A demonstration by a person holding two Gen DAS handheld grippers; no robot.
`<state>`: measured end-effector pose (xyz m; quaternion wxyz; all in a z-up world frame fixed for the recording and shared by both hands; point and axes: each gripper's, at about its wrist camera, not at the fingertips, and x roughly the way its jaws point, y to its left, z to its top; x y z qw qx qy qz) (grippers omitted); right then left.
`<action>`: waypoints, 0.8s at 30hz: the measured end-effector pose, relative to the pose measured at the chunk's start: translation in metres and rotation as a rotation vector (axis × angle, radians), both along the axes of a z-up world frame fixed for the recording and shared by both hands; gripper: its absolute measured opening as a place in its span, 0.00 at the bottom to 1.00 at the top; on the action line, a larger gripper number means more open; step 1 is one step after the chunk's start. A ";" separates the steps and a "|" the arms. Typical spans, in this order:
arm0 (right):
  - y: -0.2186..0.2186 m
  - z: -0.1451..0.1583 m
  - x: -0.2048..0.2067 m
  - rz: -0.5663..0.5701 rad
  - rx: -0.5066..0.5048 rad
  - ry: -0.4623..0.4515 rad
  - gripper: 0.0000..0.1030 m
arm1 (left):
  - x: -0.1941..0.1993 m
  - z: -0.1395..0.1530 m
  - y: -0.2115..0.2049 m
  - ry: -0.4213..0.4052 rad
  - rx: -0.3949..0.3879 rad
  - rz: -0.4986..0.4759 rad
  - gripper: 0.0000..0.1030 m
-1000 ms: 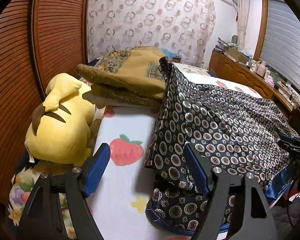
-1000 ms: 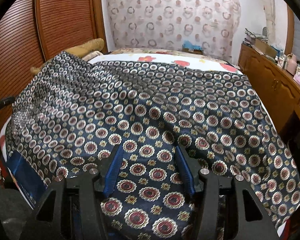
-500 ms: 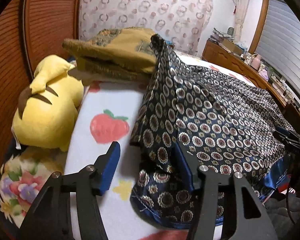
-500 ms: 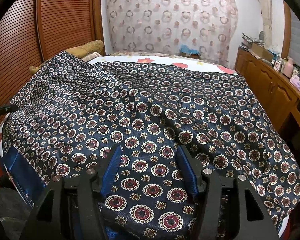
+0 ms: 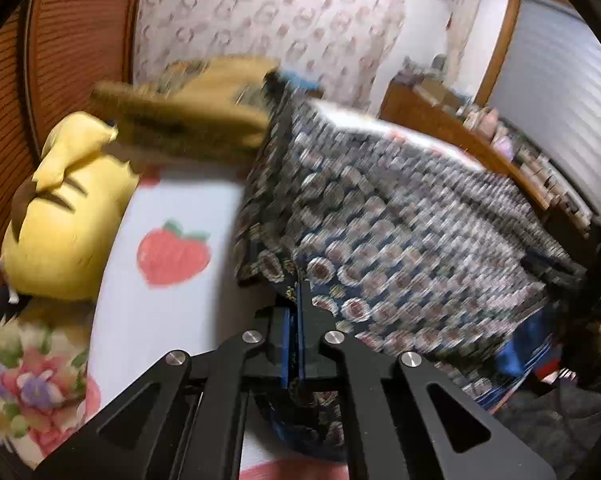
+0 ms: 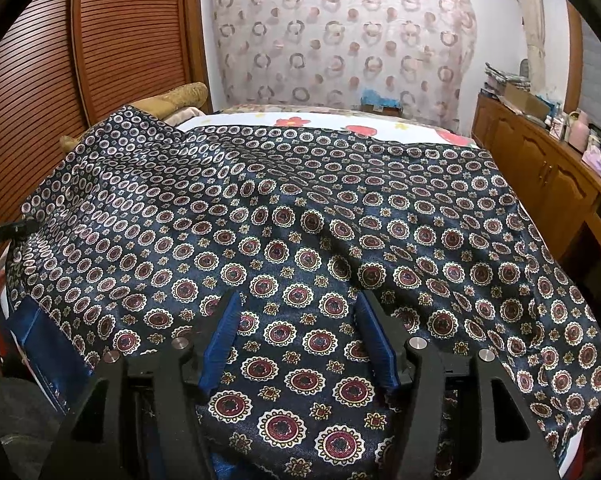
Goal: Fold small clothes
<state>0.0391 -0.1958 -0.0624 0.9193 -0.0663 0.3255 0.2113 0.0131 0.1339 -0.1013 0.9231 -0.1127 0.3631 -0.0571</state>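
Spread across a fruit-print bed sheet [image 5: 168, 320]: a navy patterned garment [image 6: 300, 216], draped from the near edge toward the far curtain [image 6: 340, 40]. Left gripper [image 5: 296, 320], just closed, pinching the garment's near left hem, cloth caught between the blue pads and pulled taut up and rightward; view blurred. Right gripper [image 6: 298, 340] with fingers spread, poised over the garment's near middle, medallion fabric lying between and beneath the two blue pads [image 6: 220, 344], neither pad visibly pressing. To the left of the garment: a yellow plush toy [image 5: 64, 216] by the wooden slatted door [image 6: 80, 60], and behind it a folded tan blanket [image 5: 188, 120], just beside the garment's raised far corner. Along the right: a wooden cabinet [image 6: 540, 176] cluttered on top.
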 end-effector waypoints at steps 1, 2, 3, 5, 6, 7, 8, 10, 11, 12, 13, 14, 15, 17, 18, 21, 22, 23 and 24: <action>0.000 0.000 0.000 0.002 0.001 0.004 0.60 | 0.001 0.007 -0.002 -0.020 -0.011 -0.005 0.03; -0.001 0.001 0.001 0.003 0.003 0.012 0.60 | 0.002 0.014 -0.004 -0.038 -0.012 -0.009 0.03; -0.003 0.002 0.002 0.002 0.009 0.022 0.60 | 0.004 0.022 -0.007 -0.059 -0.010 -0.013 0.03; -0.008 0.006 0.004 0.002 0.026 0.044 0.60 | 0.013 0.039 -0.013 -0.091 -0.035 -0.041 0.03; -0.012 0.008 0.004 -0.001 0.037 0.046 0.60 | 0.020 0.047 -0.016 -0.093 -0.058 -0.062 0.03; -0.016 0.011 0.004 -0.007 0.042 0.043 0.60 | 0.028 0.055 -0.022 -0.102 -0.063 -0.080 0.03; -0.020 0.014 0.003 -0.017 0.043 0.035 0.60 | 0.033 0.062 -0.027 -0.115 -0.062 -0.096 0.03; -0.028 0.020 0.002 -0.036 0.040 0.019 0.60 | 0.046 0.075 -0.042 -0.145 -0.065 -0.143 0.03; -0.033 0.023 0.002 -0.044 0.042 0.012 0.60 | 0.051 0.081 -0.049 -0.155 -0.070 -0.161 0.03; -0.039 0.027 0.001 -0.054 0.048 0.006 0.60 | 0.058 0.088 -0.060 -0.170 -0.074 -0.191 0.03; -0.045 0.030 0.000 -0.062 0.052 0.001 0.60 | 0.061 0.093 -0.068 -0.181 -0.073 -0.208 0.03; -0.050 0.033 0.000 -0.071 0.055 -0.005 0.60 | 0.066 0.098 -0.076 -0.191 -0.069 -0.226 0.03; -0.057 0.036 0.000 -0.078 0.056 -0.011 0.60 | 0.074 0.104 -0.088 -0.203 -0.065 -0.256 0.03; -0.068 0.040 -0.001 -0.099 0.054 -0.024 0.60 | 0.082 0.111 -0.104 -0.217 -0.063 -0.296 0.03; -0.073 0.042 -0.002 -0.109 0.056 -0.029 0.60 | 0.089 0.115 -0.117 -0.227 -0.058 -0.327 0.03; -0.088 0.046 -0.005 -0.137 0.059 -0.039 0.60 | 0.102 0.124 -0.142 -0.240 -0.057 -0.389 0.03; -0.092 0.047 -0.006 -0.144 0.060 -0.042 0.60 | 0.104 0.127 -0.151 -0.246 -0.056 -0.409 0.03; -0.097 0.049 -0.008 -0.152 0.061 -0.046 0.60 | 0.106 0.130 -0.160 -0.249 -0.056 -0.430 0.03; -0.101 0.050 -0.009 -0.159 0.060 -0.049 0.60 | 0.107 0.132 -0.165 -0.252 -0.057 -0.443 0.03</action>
